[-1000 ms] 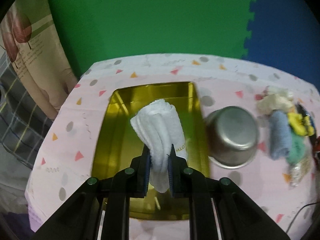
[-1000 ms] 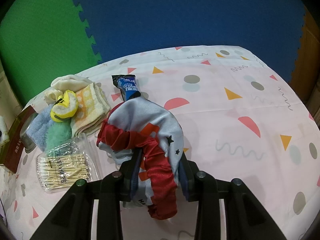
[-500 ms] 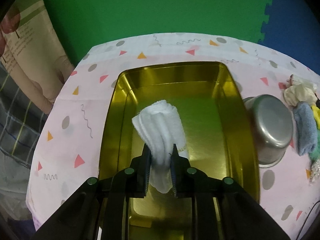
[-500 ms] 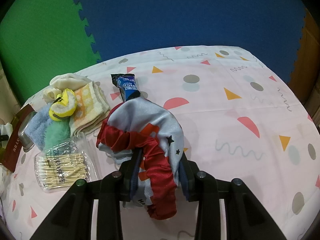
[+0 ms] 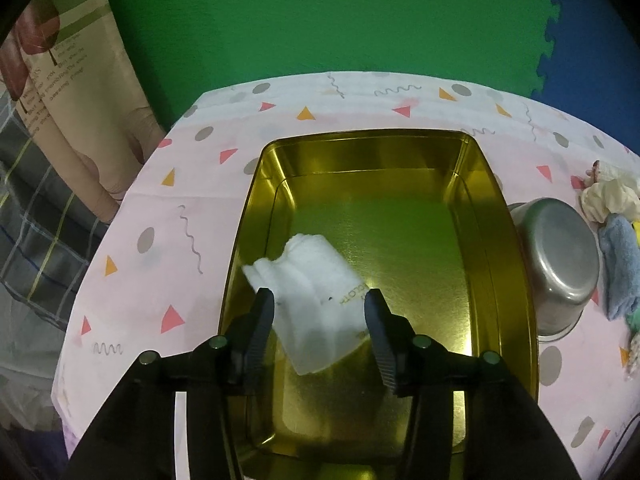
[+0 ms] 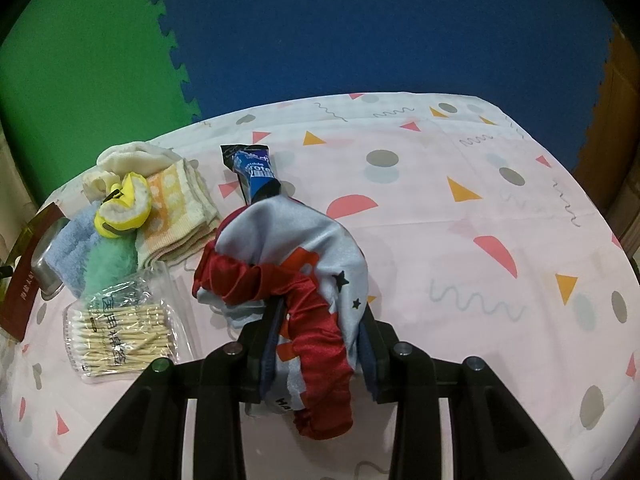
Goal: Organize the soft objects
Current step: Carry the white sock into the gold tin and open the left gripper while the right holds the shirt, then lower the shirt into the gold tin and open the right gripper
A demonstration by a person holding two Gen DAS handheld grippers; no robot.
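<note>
Your left gripper (image 5: 320, 312) has just been opening over the gold tin (image 5: 516, 264); the white cloth (image 5: 316, 300) sits loose between the spread jaws, seemingly resting on the tin floor, though blur makes that hard to confirm. If it snags a pad when you lift, it may drag out. Your right gripper (image 6: 320, 336) pinches the red-and-grey fabric (image 6: 288, 280); its hanging end could catch the swab pack (image 6: 120, 332)

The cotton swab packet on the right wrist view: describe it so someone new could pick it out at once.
Start at the pile of folded soft cloths on the left of the pink patterned tablecloth. At the pile's near edge, just below the mint green fluffy cloth, lies a clear plastic packet of wooden-stick cotton swabs. It is the only transparent, stiff-looking item there, with printed characters on top.
</note>
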